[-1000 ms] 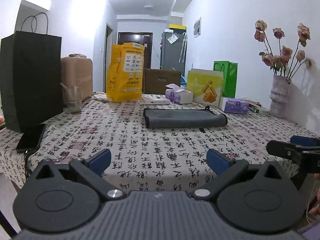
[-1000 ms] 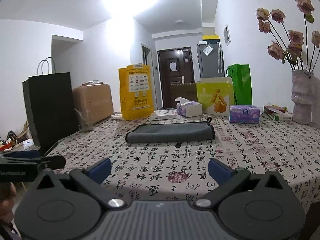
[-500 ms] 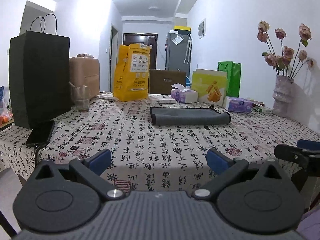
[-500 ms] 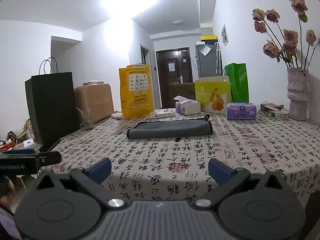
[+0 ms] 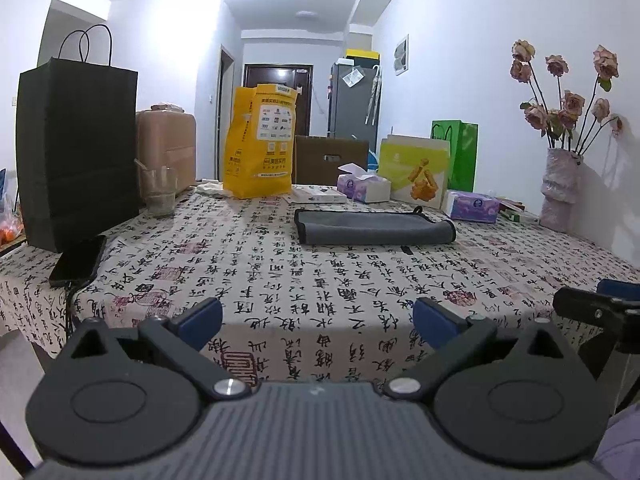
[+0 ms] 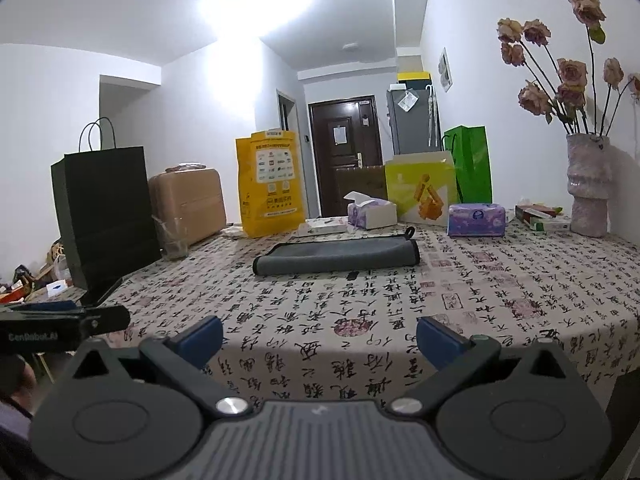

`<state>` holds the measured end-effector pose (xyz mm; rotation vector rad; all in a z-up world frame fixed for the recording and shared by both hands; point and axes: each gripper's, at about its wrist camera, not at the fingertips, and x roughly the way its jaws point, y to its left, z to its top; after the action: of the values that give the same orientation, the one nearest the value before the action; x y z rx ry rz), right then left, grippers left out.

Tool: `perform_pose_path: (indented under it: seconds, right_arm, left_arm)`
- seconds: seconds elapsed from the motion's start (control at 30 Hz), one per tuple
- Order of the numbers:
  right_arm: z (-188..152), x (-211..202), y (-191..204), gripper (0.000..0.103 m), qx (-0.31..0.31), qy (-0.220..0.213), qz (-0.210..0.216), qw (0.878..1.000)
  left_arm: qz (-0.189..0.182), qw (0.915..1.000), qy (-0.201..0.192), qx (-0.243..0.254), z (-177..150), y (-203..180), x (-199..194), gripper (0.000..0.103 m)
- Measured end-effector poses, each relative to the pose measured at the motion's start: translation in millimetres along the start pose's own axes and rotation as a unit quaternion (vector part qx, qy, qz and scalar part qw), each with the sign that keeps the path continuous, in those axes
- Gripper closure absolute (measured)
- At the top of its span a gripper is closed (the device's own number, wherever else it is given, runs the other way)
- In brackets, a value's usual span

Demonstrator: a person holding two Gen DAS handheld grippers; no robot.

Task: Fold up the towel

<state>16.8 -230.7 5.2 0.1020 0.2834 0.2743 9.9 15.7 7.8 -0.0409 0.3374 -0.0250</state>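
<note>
A grey towel (image 5: 374, 230) lies folded into a long flat strip on the table with the calligraphy-print cloth (image 5: 280, 280); it also shows in the right wrist view (image 6: 338, 256). My left gripper (image 5: 318, 316) is open and empty at the table's near edge, well short of the towel. My right gripper (image 6: 320, 334) is open and empty, also at the near edge. Each gripper shows at the edge of the other's view: the right one (image 5: 596, 310) and the left one (image 6: 60, 326).
A black paper bag (image 5: 76, 152), a phone (image 5: 78, 260) and a glass (image 5: 158, 192) stand at the left. A yellow bag (image 5: 260, 140), tissue boxes (image 5: 364, 186), gift bags and a vase of roses (image 5: 560, 188) line the back and right.
Both grippers have drawn back and lowered from over the table to its near edge. The towel has not moved. Both stay open.
</note>
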Motion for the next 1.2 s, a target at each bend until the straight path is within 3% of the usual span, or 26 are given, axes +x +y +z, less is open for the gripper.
perform_pose_path:
  seconds: [1.2]
  right_arm:
    - [1.0, 1.4, -3.7, 0.0, 0.004, -0.002, -0.001, 1.0]
  left_arm:
    - [0.001, 1.0, -0.003, 0.0, 3.2, 0.3, -0.8, 0.0]
